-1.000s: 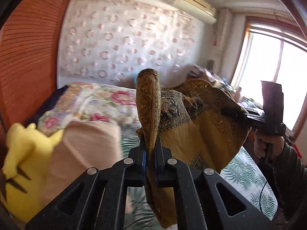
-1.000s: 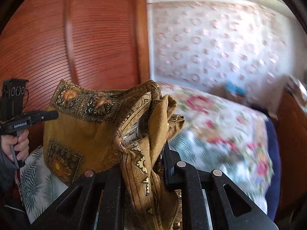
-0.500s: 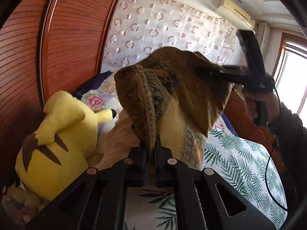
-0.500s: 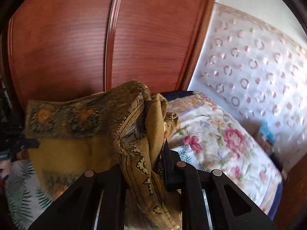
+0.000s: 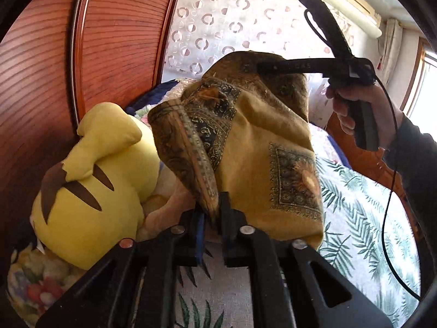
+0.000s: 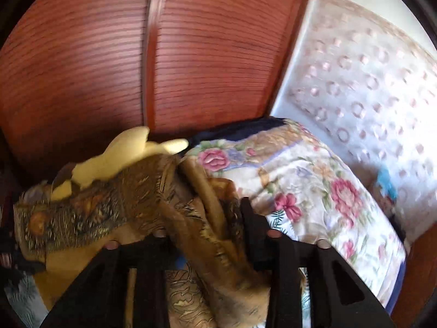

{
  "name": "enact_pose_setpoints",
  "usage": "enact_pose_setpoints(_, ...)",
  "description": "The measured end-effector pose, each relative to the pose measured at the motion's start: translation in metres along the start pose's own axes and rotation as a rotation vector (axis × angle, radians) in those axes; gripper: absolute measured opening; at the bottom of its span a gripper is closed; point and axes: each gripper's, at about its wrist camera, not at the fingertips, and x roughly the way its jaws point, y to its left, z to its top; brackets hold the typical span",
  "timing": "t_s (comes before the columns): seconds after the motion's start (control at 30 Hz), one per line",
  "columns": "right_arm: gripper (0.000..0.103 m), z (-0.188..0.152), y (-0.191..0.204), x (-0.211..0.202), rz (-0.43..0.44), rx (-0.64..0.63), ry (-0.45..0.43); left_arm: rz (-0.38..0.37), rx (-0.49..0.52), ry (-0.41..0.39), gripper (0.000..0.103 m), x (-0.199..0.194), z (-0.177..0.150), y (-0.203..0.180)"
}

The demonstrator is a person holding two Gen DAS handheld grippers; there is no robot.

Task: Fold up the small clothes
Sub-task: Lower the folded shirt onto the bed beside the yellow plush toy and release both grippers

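Cloth hangs pinched between left tongs and right tongs.

You're holding a mustard-yellow cloth, thin woven fabric with a matt face and a darker printed border, between matt black plastic fingers with small shiny metal screw heads. At the left of the left wrist view you have a yellow plush toy, soft and slightly fuzzy, against a glossy, finely ribbed red-brown wood panel. Lower right, your bed sheet is smooth leaf-printed cloth, and the right wrist view shows a puffy floral quilt with a faint sheen.
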Motion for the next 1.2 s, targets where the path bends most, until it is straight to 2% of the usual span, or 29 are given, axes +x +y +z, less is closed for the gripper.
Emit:
enact_pose_setpoints(0.07, 0.051, -0.007, -0.005, -0.002, -0.034, 0.043, -0.014, 0.013, 0.034, -0.013, 0.024, -0.003, 0.002, -0.001)
enact_pose_setpoints(0.13, 0.051, -0.017, -0.008, -0.011, -0.06, 0.079, -0.033, 0.022, 0.047, -0.025, 0.043, -0.007, 0.002, -0.001)
enact_pose_setpoints(0.17, 0.051, -0.021, -0.009, -0.015, -0.077, 0.096, -0.045, 0.027, 0.061, -0.033, 0.045, -0.009, 0.003, -0.002)
enact_pose_setpoints(0.23, 0.051, -0.033, -0.009, -0.027, -0.099, 0.131, -0.057, 0.045, 0.096, -0.048, 0.064, -0.017, 0.005, -0.006)
enact_pose_setpoints(0.27, 0.051, -0.039, -0.009, -0.033, -0.11, 0.158, -0.063, 0.051, 0.11, -0.056, 0.069, -0.021, 0.007, -0.008)
enact_pose_setpoints(0.3, 0.051, -0.044, -0.006, -0.036, -0.094, 0.183, -0.071, 0.052, 0.118, -0.064, 0.08, -0.025, 0.008, -0.01)
enact_pose_setpoints(0.33, 0.051, -0.05, -0.002, -0.039, -0.064, 0.21, -0.075, 0.054, 0.125, -0.076, 0.083, -0.031, 0.01, -0.012)
enact_pose_setpoints(0.53, 0.051, -0.101, 0.033, -0.089, -0.069, 0.288, -0.098, 0.07, 0.175, -0.108, 0.083, -0.052, 0.015, -0.036)
enact_pose_setpoints(0.77, 0.052, -0.166, 0.062, -0.186, -0.117, 0.372, -0.136, 0.031, 0.225, -0.143, 0.083, -0.071, 0.009, -0.075)
enact_pose_setpoints(0.9, 0.064, -0.193, 0.079, -0.234, -0.15, 0.398, -0.146, -0.008, 0.24, -0.154, 0.083, -0.083, 0.004, -0.094)
enact_pose_setpoints(0.97, 0.066, -0.205, 0.087, -0.259, -0.193, 0.415, -0.149, -0.025, 0.253, -0.159, 0.083, -0.088, 0.0, -0.105)
enact_pose_setpoints(1.07, 0.078, -0.223, 0.101, -0.293, -0.256, 0.457, -0.159, -0.068, 0.265, -0.16, 0.083, -0.095, -0.004, -0.122)
enact_pose_setpoints(1.13, 0.078, -0.233, 0.112, -0.317, -0.28, 0.487, -0.176, -0.079, 0.275, -0.164, 0.083, -0.099, -0.005, -0.133)
enact_pose_setpoints(1.2, 0.078, -0.242, 0.124, -0.343, -0.346, 0.512, -0.201, -0.085, 0.29, -0.174, 0.083, -0.105, -0.006, -0.145)
